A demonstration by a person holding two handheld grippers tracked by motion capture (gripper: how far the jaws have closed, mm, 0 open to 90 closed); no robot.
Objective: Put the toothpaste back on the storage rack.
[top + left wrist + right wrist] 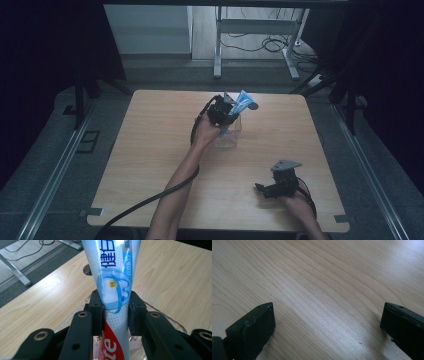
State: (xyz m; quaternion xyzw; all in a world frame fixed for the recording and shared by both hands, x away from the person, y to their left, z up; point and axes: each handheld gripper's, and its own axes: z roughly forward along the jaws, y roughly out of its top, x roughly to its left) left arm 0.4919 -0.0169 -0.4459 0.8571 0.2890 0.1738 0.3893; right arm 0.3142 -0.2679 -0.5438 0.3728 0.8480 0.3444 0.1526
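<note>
Toothpaste tube [113,287] pinched mid-body between the left gripper [115,312] fingers, standing tail-up in a clear plastic cup [231,135] near the desk [150,150] far edge; light, soft, slick-skinned, likely to squash or slip, better taken near the stiffer shoulder; right gripper [327,322] fingers spread, idle over bare wood; ample open room all round.
</note>
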